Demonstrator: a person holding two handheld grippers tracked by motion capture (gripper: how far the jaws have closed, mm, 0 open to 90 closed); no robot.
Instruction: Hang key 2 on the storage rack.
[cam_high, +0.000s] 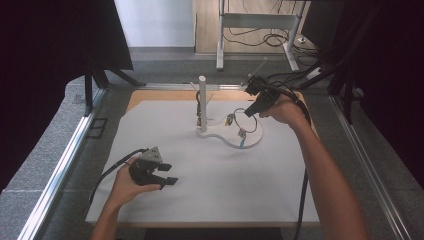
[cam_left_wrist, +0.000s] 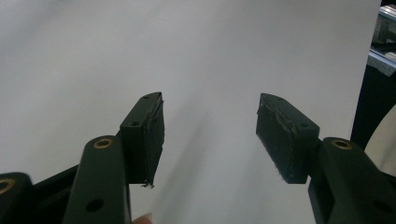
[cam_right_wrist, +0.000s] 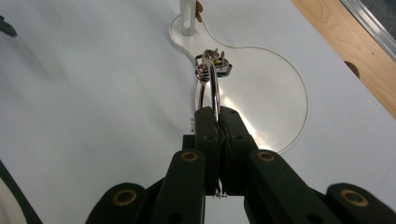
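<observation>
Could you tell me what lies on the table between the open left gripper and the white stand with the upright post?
Nothing: in the high view, only bare white sheet separates the left gripper from the stand.

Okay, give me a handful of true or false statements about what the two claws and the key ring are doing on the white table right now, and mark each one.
1. The right claw is shut on the metal ring. True.
2. The left claw grips a small key. False: its jaws stand apart with nothing between them, over the bare white sheet.
3. The ring hangs from the peg of the white post. False: the right claw holds it over the clear base plate, away from the post.
4. Small trinkets hang on the ring's far end. True.
5. The left claw is near the person's side of the table, apart from the stand. True.
</observation>
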